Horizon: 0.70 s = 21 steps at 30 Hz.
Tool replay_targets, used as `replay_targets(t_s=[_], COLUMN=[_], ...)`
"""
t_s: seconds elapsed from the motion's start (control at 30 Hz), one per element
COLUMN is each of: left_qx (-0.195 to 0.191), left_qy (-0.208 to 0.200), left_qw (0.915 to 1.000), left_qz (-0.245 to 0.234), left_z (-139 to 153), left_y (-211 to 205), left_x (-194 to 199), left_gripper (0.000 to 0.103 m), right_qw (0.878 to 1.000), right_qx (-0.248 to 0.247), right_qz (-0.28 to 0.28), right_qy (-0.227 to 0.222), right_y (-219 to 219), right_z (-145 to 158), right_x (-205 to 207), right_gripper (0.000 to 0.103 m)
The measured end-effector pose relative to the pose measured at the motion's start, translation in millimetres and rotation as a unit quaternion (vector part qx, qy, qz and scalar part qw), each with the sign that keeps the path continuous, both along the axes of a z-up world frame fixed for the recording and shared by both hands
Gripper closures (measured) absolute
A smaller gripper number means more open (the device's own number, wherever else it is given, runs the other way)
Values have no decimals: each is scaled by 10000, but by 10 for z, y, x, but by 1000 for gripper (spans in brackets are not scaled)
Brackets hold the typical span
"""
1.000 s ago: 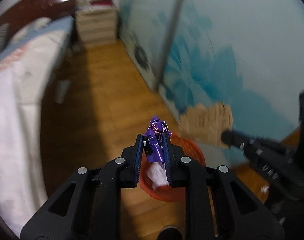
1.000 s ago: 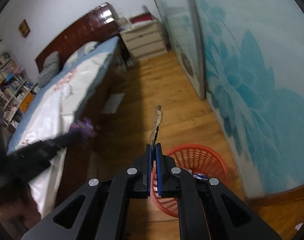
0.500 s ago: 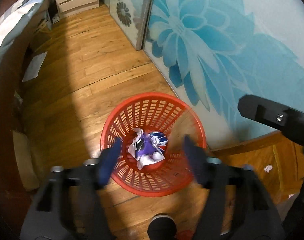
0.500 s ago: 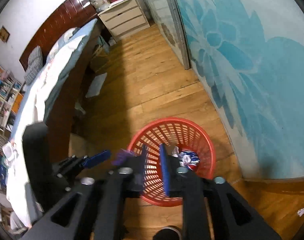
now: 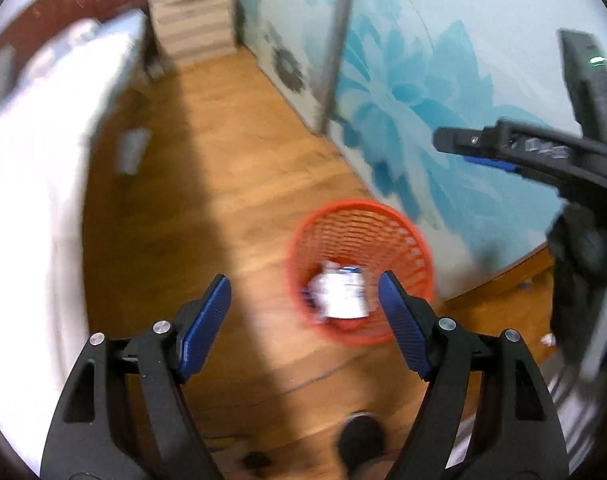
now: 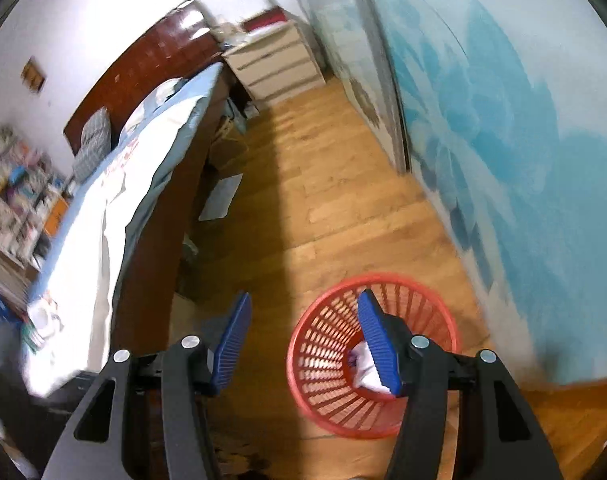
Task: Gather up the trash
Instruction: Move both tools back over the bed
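A red mesh basket [image 5: 417, 252] stands on the wooden floor beside the blue-flowered wall. Crumpled white and purple trash [image 5: 339, 292] lies inside it. In the left wrist view my left gripper [image 5: 303, 280] hangs above the floor just left of the basket, its jaws wide and still opening with nothing between them. The right gripper's fingers [image 5: 475, 142] reach in from the right edge of that view. In the right wrist view my right gripper [image 6: 305, 295] is over the basket [image 6: 323, 348], jaws opening and empty. Its right finger covers part of the trash [image 6: 361, 364].
A bed [image 6: 103, 208] with a white cover runs along the left. Beyond it stands a drawer chest [image 6: 275, 64], and sliding doors with a blue flower print [image 6: 503, 120] line the right. A paper sheet [image 6: 221, 198] lies by the bed, a small scrap [image 5: 548, 339] at the right.
A second ago my left gripper was shut on a purple wrapper and my right on a thin brown piece. Both jaws have opened and are empty, and the wrapper lies in the basket.
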State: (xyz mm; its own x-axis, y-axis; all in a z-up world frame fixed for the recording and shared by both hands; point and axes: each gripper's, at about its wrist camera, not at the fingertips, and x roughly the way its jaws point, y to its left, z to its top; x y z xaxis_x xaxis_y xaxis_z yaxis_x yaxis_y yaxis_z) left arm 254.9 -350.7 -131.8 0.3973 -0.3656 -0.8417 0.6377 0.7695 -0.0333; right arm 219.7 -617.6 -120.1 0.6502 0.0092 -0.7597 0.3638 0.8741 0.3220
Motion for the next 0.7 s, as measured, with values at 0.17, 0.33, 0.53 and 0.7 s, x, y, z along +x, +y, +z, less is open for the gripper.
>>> replay_targets(t_s=[0.17,0.33,0.53,0.7], left_qx=[59,-69,-401,-661], left_qy=[-537,-872,-1015,-1058], left_qw=[9964,9823,9595,9462], left_qz=[660,1657,2598,2987], left_z=[642,1031,1120,945], left_y=[1181,2423,3403,3800], left_x=[-192,-540,-935,-1112], left_gripper=[25,25,24,24], right_qw=[9989,9938,9817,9709], right_qx=[-134,-454,-418,-295], right_qz=[340,795,1417,1998], right_qy=[-279,-637,-1205,-1287], right_y=[437,1124,2243,3229], right_z=[226,592,1125,1181], right_x=[-12,-112,-352,-589], right_gripper=[46,46,45,44])
